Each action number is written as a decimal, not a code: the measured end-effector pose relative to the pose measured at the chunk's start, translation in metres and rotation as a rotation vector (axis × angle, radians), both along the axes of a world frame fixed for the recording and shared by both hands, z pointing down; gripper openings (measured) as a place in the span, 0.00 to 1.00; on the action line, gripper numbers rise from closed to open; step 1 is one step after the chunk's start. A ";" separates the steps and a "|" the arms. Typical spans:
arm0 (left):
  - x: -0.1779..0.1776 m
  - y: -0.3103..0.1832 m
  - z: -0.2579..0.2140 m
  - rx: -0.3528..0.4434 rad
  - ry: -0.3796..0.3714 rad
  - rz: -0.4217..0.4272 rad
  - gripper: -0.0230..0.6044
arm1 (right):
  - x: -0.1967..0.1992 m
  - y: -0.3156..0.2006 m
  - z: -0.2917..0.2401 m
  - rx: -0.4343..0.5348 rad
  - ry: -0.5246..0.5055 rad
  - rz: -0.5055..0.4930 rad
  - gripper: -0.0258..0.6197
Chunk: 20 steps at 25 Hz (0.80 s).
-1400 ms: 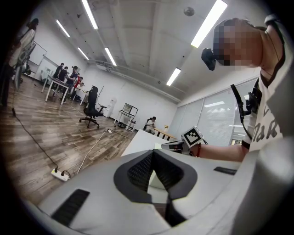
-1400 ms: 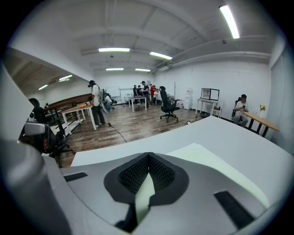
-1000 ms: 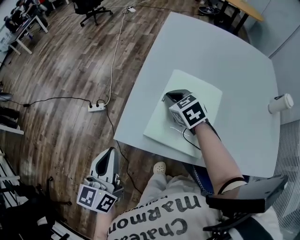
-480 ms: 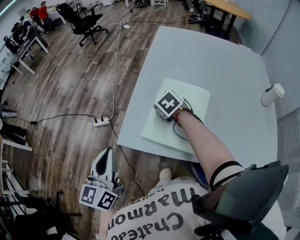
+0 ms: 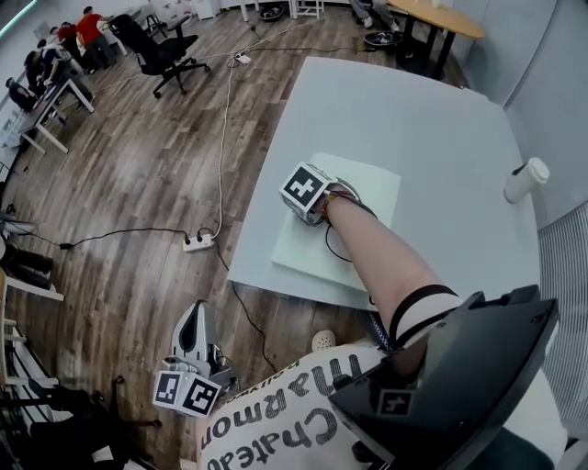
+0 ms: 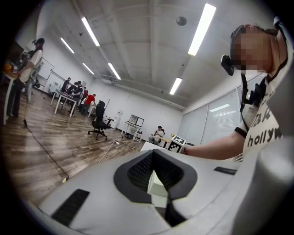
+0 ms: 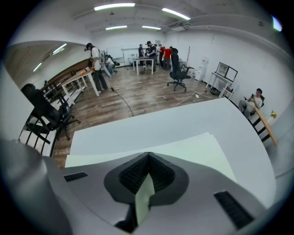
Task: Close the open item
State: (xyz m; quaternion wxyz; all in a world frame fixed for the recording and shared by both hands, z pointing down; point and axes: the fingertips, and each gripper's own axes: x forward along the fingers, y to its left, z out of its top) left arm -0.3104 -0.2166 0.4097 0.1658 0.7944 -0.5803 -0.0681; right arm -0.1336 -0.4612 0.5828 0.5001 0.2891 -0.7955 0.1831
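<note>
Counter: pale grey counter (image 7: 151,121), directly under my right gripper (image 7: 148,155).
Floor: dark wood planks (image 7: 138,96) ahead of the gripper, a dark cable (image 7: 123,103) trailing across.
Furniture: black office chair (image 7: 177,73) ahead and slightly right; long desks (image 7: 78,80) ahead and left.
Walls: white wall (image 7: 239,55) off to the gripper's right.
Light: ceiling strip lights (image 7: 115,6), which I see lit.

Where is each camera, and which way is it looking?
Head view: on the person's head, looking steeply down at the table, the green folder, the right gripper over the folder, and the left gripper low beside the legs.
Left gripper view: on the left gripper, facing across the room; shows its shut jaws and the person's right arm.
Right gripper view: on the right gripper, facing along the folder; shows its shut jaws.
Shared: the head and right gripper views both show the folder and table.
</note>
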 end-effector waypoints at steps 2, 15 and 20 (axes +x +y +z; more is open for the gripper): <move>-0.006 0.008 0.002 -0.011 0.007 -0.020 0.03 | -0.004 -0.003 0.001 0.021 -0.007 -0.006 0.03; -0.021 0.063 -0.014 0.017 -0.002 -0.104 0.03 | 0.003 -0.006 -0.010 0.144 -0.134 0.228 0.03; -0.020 0.085 -0.005 0.011 -0.011 -0.132 0.03 | 0.019 -0.001 -0.035 0.207 -0.330 0.345 0.04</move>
